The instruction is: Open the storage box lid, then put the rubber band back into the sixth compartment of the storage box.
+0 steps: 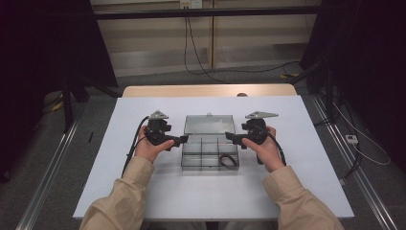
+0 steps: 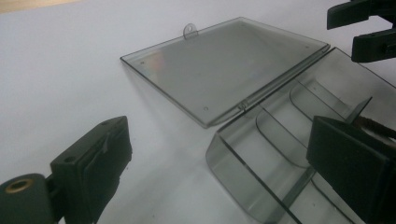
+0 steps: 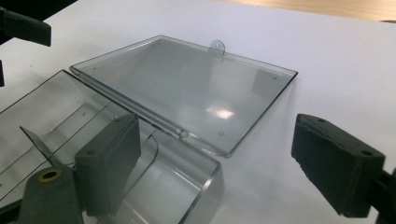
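The white rectangular worktop (image 1: 143, 191) stands on a grey floor (image 1: 43, 158) between two metal rails (image 1: 48, 165). Behind it, a black cable (image 1: 191, 48) hangs down a pale wooden wall panel (image 1: 258, 33). A white cable (image 1: 368, 153) lies on the floor at the right.

Clear compartment box (image 1: 209, 153), lid flat open

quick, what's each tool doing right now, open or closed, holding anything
Left tool: open, holding nothing, at the clear box's left wall.
Right tool: open, holding nothing, at its right wall.
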Motion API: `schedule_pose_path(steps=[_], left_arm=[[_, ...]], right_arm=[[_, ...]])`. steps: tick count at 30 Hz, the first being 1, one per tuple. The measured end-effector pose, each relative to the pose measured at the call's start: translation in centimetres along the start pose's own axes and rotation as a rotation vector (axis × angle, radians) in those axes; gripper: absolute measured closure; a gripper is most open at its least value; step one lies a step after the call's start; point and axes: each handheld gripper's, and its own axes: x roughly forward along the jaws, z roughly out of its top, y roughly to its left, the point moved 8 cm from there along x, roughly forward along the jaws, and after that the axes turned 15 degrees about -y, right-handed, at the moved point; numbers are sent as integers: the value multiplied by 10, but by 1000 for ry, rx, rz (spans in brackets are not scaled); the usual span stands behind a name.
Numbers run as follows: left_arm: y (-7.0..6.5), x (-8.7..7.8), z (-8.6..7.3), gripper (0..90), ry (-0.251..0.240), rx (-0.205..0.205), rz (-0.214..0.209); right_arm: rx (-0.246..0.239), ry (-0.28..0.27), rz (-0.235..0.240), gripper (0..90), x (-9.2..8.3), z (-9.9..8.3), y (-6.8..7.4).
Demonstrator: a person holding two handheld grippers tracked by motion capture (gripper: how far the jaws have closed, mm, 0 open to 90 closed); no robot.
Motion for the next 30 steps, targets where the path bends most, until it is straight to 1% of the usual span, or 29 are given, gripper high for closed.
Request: schedule_pose_path(steps=[2, 3, 4, 7, 9, 11, 12, 14, 15, 16, 19, 21, 23, 26, 30], left_arm=[[0, 3, 2, 65, -8, 4, -6], [-1, 5, 3, 65, -16, -3, -9], [-1, 5, 4, 64, -7, 1, -7], [0, 9, 5, 64, -8, -5, -5], [2, 11, 6, 64, -10, -4, 0], [2, 13, 7, 64, -14, -15, 4], [3, 14, 7, 65, -3, -10, 2], [3, 15, 8, 65, -9, -16, 2], [3, 16, 9, 64, -8, -11, 1], [3, 17, 10, 64, -17, -20, 3], [5, 20, 9, 64, -8, -26, 10], [7, 22, 9, 65, -10, -30, 17], [10, 24, 8, 70, -1, -35, 20], [13, 27, 8, 79, -2, -45, 32], [14, 32, 10, 79, -4, -58, 40]], right_arm=[[-1, -5, -3, 157, 2, 1, -1], [0, -6, -5, 157, 3, 2, -2], [0, -6, -9, 157, 4, 2, -3], [13, -3, -17, 157, 6, 2, -6], [13, -3, -23, 157, 8, 2, -7], [11, -7, -28, 158, 9, 3, -8], [12, -6, -32, 158, 10, 3, -9], [15, -9, -32, 158, 11, 4, -9], [17, -8, -36, 158, 12, 4, -10], [18, -7, -37, 157, 12, 4, -10], [19, -7, -44, 158, 15, 5, -12], [28, -7, -44, 158, 16, 6, -13], [26, -4, -49, 157, 18, 6, -14], [28, 2, -54, 158, 20, 6, -15], [46, -6, -59, 158, 23, 6, -17]])
